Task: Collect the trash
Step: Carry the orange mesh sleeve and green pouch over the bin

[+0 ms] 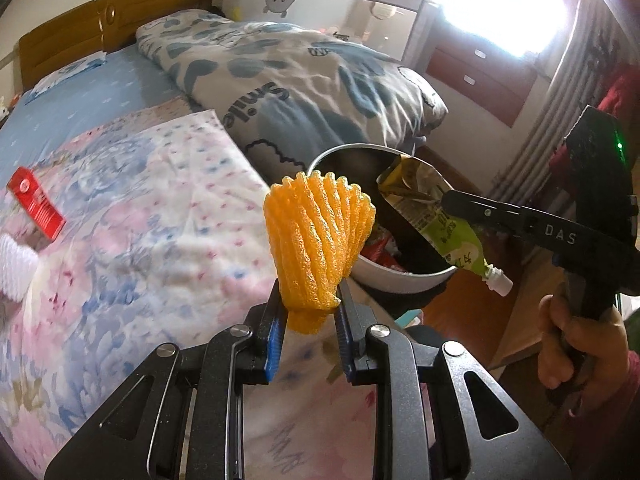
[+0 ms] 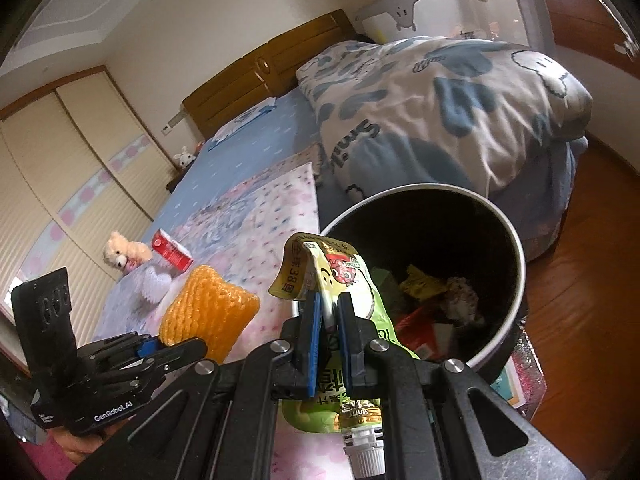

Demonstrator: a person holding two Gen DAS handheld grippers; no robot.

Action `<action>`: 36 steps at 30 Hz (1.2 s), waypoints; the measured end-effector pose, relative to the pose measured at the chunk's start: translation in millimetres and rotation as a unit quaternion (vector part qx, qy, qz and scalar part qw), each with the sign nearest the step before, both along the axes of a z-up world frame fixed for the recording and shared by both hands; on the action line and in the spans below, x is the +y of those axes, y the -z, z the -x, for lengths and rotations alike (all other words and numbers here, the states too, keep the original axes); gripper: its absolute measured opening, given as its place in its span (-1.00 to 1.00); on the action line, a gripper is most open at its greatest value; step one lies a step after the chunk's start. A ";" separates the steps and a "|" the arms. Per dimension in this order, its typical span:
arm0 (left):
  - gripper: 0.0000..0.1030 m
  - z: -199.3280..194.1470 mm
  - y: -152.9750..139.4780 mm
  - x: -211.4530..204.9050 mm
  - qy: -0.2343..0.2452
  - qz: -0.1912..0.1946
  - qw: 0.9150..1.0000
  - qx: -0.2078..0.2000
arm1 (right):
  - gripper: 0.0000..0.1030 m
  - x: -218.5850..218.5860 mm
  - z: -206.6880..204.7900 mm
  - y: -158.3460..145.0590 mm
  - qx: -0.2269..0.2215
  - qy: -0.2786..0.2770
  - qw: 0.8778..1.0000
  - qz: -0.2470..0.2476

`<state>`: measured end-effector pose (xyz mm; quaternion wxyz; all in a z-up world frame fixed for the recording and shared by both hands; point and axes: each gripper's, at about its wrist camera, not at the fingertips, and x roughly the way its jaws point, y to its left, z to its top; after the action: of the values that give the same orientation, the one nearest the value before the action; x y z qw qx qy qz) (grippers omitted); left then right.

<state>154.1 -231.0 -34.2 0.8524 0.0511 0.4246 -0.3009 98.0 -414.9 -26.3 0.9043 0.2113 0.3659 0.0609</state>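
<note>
1. Here, a bed (image 1: 120,92) is filling the room, a floral sheet (image 1: 132,216) lying over its near half and a blue sheet beyond, with a wooden headboard (image 1: 104,28) at eleven o'clock in the left wrist view.
2. A folded quilt (image 1: 304,76) printed with blue shapes is lying along the bed's far edge, toward one o'clock.
3. A red carton (image 1: 36,208) is lying on the floral sheet at nine o'clock, and a teddy bear (image 2: 120,254) is sitting just beside it in the right wrist view.
4. A round trash bin (image 2: 508,240) is standing on the wooden floor (image 2: 592,264) beside the bed, holding crumpled wrappers and paper.
5. The left gripper (image 1: 310,320) is pinching an orange foam fruit net (image 1: 318,232), holding it upright just beside the bin's rim.
6. The right gripper (image 2: 329,320) is pinching a green spouted drink pouch (image 2: 372,300) at the bin's near rim, its spout pointing back toward the handle.
</note>
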 end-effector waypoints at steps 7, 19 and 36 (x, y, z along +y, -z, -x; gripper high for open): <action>-0.59 -5.5 -3.4 -22.8 0.015 -0.006 1.000 -0.004 | -0.84 -15.5 -5.0 1.4 0.005 0.015 1.000 0.002; -0.59 -21.7 -4.7 -59.9 0.034 -0.020 0.999 -0.007 | -0.84 -32.9 -19.4 6.7 0.020 0.035 0.999 0.011; -0.59 -34.1 4.3 -87.6 0.045 -0.046 0.998 -0.005 | -0.83 -47.8 -32.6 16.5 0.032 0.046 0.998 0.004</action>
<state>188.2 -318.6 -38.5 0.8365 0.1112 0.4315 -0.3189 130.6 -462.7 -42.8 0.8950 0.2263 0.3843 0.0109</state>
